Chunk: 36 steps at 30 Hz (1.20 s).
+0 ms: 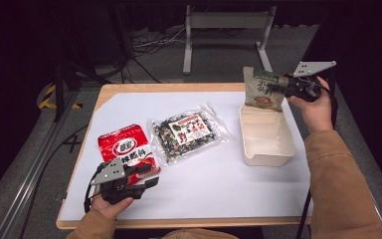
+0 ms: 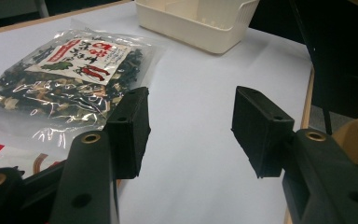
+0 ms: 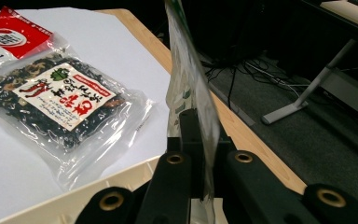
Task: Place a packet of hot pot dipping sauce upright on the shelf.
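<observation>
Jaws of right gripper (image 1: 277, 82) clenched on green snack pouch (image 1: 261, 89), upright over far end of cream bin (image 1: 267, 137). Left gripper (image 2: 191, 123) parted, nothing between, beside red packet (image 1: 126, 147) and clear seaweed bag (image 1: 190, 132) on bench (image 1: 219, 184).

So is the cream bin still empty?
Cannot tell: the right tongs hold the green pouch upright above the cream bin, hiding its far end.
</observation>
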### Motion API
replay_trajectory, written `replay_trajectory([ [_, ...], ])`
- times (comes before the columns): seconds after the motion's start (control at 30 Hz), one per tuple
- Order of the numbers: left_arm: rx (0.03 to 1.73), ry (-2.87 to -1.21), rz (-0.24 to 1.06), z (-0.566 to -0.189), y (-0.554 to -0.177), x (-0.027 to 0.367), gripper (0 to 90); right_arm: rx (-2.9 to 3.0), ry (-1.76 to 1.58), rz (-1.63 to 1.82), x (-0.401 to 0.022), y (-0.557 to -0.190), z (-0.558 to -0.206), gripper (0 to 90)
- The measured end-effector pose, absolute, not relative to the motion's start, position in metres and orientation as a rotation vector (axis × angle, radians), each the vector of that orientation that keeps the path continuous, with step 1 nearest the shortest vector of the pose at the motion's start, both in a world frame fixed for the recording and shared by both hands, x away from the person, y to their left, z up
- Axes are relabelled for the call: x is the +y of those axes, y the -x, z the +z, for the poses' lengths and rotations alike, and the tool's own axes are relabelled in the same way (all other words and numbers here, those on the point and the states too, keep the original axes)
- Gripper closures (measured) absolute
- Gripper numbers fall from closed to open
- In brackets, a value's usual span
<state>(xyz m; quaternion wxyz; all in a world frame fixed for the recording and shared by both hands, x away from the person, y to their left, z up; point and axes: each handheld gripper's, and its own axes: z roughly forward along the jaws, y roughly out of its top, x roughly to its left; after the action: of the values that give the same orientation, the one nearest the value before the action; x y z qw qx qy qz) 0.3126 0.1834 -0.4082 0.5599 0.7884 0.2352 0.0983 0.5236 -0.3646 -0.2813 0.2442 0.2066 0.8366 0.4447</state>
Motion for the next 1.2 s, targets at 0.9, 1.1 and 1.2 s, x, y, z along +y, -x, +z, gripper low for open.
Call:
replay_trajectory([
  [0.9, 0.549, -1.859, 0.224, -0.408, -0.313, 0.182, 47.0, 2.358, -0.561, 1.147, -0.355, -0.545, -0.313, 89.3],
  [1.1, 0.548, -1.859, 0.221, -0.408, -0.313, 0.182, 46.9, 2.359, -0.579, 1.148, -0.354, -0.546, -0.318, 88.0],
  [1.2, 0.548, -1.858, 0.220, -0.408, -0.313, 0.182, 46.9, 2.361, -0.598, 1.148, -0.355, -0.546, -0.322, 87.0],
])
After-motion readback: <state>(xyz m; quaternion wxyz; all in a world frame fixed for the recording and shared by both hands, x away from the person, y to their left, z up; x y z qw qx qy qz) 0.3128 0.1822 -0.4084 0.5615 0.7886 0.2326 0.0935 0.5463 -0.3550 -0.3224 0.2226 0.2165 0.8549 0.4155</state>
